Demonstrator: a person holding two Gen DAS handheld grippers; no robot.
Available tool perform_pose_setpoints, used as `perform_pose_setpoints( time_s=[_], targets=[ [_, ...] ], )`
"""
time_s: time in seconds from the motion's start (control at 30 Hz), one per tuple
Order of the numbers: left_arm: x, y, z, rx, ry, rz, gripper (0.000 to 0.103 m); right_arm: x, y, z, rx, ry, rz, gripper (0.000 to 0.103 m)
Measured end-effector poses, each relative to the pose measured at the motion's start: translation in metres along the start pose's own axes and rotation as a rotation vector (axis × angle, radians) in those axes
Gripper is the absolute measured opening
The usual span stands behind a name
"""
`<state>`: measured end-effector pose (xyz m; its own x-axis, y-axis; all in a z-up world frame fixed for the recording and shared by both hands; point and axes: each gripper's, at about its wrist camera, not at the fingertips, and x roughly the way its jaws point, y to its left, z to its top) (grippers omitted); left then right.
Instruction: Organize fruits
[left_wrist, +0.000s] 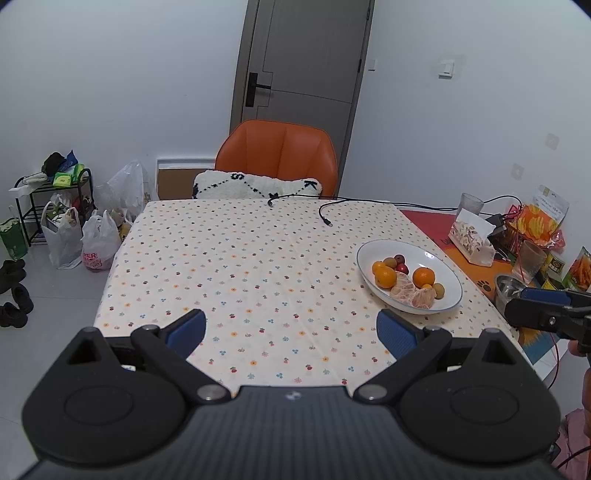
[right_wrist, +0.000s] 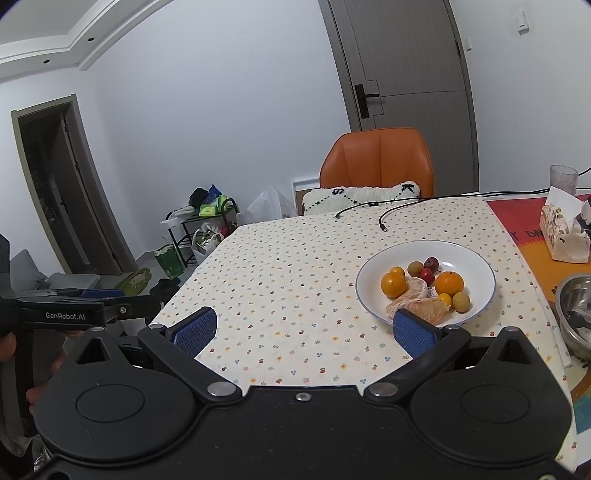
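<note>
A white oval plate (left_wrist: 448, 269) (right_wrist: 476, 266) sits on the right of the flower-print tablecloth. It holds oranges (left_wrist: 385, 277) (right_wrist: 448, 283), peeled orange pieces (left_wrist: 413, 293) (right_wrist: 421, 308), small red fruits (left_wrist: 400, 263) (right_wrist: 430, 264) and small yellow-brown fruits (right_wrist: 461, 301). My left gripper (left_wrist: 291, 330) is open and empty above the near table edge, left of the plate. My right gripper (right_wrist: 304, 328) is open and empty; its right finger (right_wrist: 415, 334) overlaps the plate's near rim in view. Each gripper shows at the other view's edge.
Two black cables (left_wrist: 327, 214) lie at the table's far edge by an orange chair (left_wrist: 277, 155) with a white cushion. A tissue box (left_wrist: 471, 238), glasses, snack bags and a steel bowl (right_wrist: 576, 314) crowd the right. Bags and a shelf stand on the floor at left.
</note>
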<state>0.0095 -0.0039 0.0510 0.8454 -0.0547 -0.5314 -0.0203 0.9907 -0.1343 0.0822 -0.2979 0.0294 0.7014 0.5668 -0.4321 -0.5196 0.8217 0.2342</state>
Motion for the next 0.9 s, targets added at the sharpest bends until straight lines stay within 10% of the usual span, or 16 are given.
perform_pose_setpoints(
  time_s=[0.9],
  targets=[
    [0.0019,-0.0061,-0.0013,0.015,0.009,-0.01,0.098,0.0028,-0.0015,-0.0013,0.004,0.01,-0.009,0.103]
  ],
)
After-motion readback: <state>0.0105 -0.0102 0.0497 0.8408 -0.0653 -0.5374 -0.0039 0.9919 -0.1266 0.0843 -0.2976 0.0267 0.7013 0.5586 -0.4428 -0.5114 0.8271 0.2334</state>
